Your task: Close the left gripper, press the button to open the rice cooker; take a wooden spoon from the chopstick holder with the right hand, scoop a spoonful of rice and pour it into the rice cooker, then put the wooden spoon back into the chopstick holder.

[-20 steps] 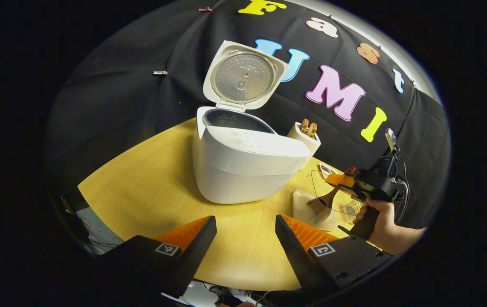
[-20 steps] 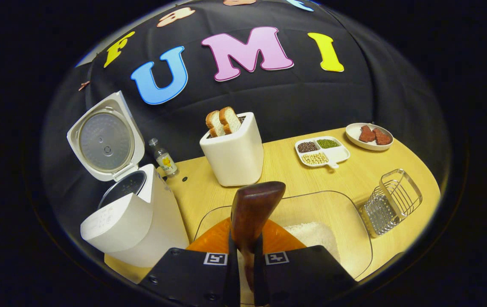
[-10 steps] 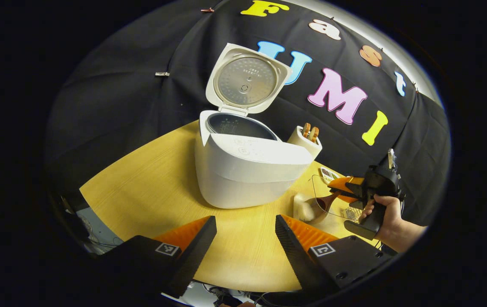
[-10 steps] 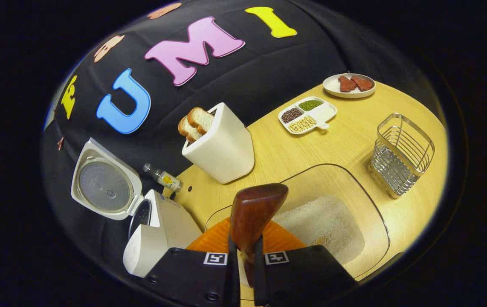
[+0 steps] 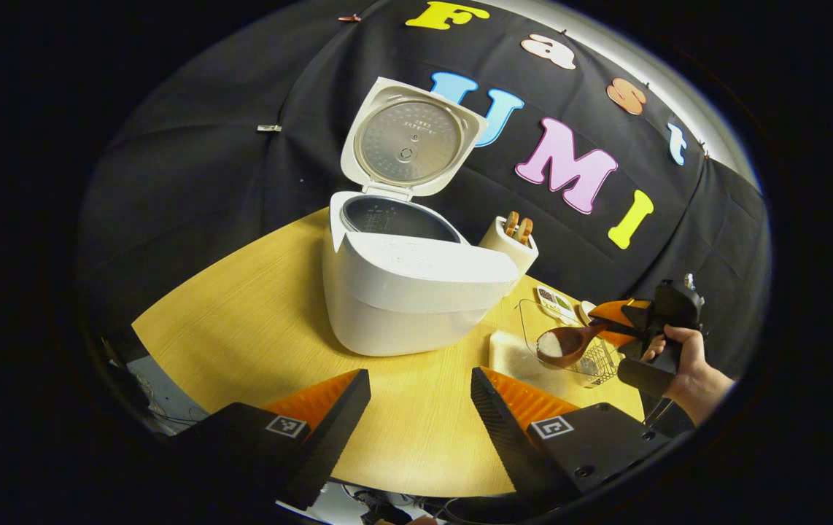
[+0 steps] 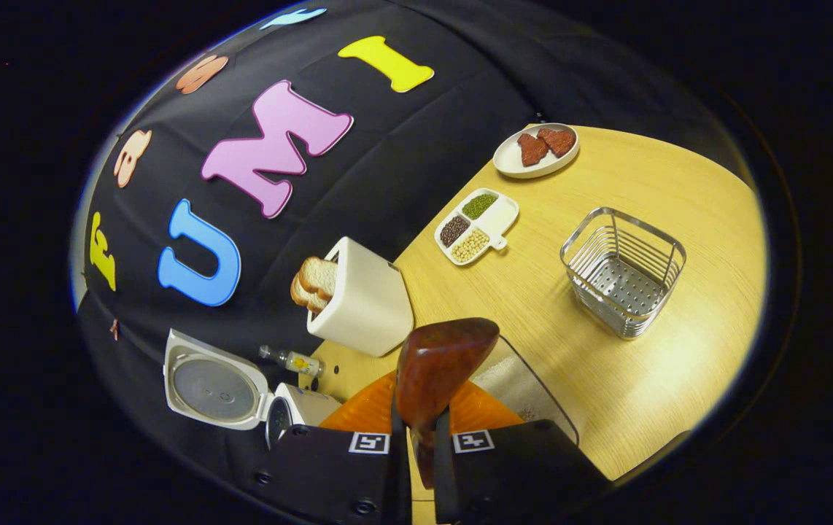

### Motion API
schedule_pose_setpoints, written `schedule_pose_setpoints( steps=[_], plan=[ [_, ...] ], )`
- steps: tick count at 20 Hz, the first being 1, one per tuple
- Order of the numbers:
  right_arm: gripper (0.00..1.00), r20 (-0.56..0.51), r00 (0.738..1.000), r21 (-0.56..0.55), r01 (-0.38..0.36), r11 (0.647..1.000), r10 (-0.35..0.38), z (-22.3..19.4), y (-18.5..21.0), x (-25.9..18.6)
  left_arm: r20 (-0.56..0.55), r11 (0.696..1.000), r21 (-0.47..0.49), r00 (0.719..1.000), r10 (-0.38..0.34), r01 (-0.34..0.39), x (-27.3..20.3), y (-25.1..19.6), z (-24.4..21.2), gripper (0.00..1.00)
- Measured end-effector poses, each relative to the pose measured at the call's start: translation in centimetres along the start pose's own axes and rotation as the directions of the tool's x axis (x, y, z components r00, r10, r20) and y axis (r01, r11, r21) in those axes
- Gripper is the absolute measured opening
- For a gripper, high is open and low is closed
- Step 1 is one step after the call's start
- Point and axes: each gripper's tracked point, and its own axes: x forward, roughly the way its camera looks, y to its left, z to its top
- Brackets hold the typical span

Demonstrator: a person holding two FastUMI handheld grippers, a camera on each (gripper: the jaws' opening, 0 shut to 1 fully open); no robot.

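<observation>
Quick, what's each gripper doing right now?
Left gripper: open, holding nothing.
Right gripper: shut on the wooden spoon, which carries rice.

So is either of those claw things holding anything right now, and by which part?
Yes: the right gripper holds the wooden spoon by its handle, both fingers pressed on it, with rice in the bowl. The left gripper is open and holds nothing.

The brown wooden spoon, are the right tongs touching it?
Touching. In the right gripper view both fingers of the right tongs press on the handle of the brown wooden spoon, with no gap on either side.
</observation>
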Motion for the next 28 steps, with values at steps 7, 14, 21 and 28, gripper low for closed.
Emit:
schedule_pose_setpoints(
  steps=[7,14,21,28],
  plan=[
    [0.17,0.036,0.999,0.148,-0.039,0.988,0.034,4.7,3.0,-2.9,0.023,1.0,0.015,1.0,-0.01,0.009,-0.6,0.0,1.1,0.95],
    [0.17,0.027,0.989,0.177,-0.151,0.973,0.148,5.9,11.6,-2.7,0.042,1.0,0.018,0.999,0.015,-0.016,-1.2,1.0,1.7,0.96],
    [0.17,-0.023,0.97,0.15,-0.234,0.961,0.24,2.3,19.3,-0.5,0.073,0.997,0.013,0.995,0.073,-0.074,-2.0,3.7,2.5,0.96],
    [0.16,-0.083,0.947,0.084,-0.302,0.95,0.309,-3.5,27.0,3.2,0.071,0.992,0.001,0.989,0.127,-0.128,-2.6,7.5,3.2,0.96]
  ],
)
